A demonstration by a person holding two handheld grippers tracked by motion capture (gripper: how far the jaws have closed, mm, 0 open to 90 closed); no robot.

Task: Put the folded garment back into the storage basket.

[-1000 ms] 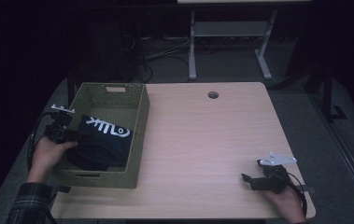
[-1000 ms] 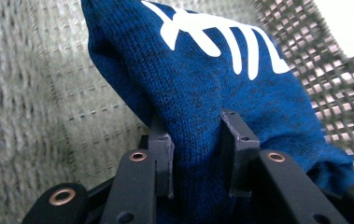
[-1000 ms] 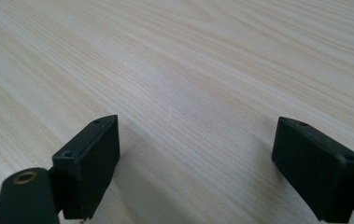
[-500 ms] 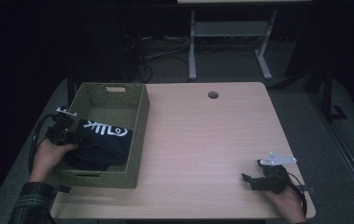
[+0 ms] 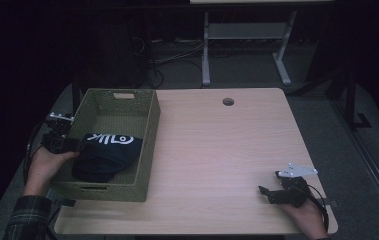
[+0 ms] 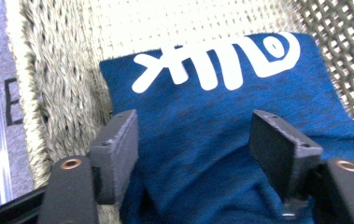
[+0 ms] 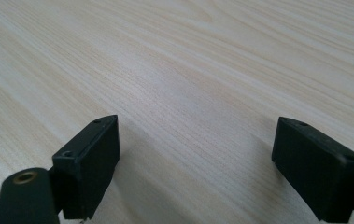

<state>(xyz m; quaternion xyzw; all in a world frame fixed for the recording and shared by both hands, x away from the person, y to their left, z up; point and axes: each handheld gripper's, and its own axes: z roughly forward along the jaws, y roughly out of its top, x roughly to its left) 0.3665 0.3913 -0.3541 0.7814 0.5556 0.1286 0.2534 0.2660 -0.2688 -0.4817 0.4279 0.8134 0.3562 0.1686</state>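
since the left tongs (image 6: pixel 193 154), just spreading, straddle the blue cloth (image 6: pixel 221 126) at frame centre, withdrawing could snag it; right tongs (image 7: pixel 195 168) stand spread, empty.

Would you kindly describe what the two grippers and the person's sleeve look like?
Each gripper has two blocky black jaws on arms with copper-coloured rivets. The right gripper carries a grey three-cornered plate on top and trails a black cable. The left gripper is black with a black cable. The left sleeve is dark plaid.
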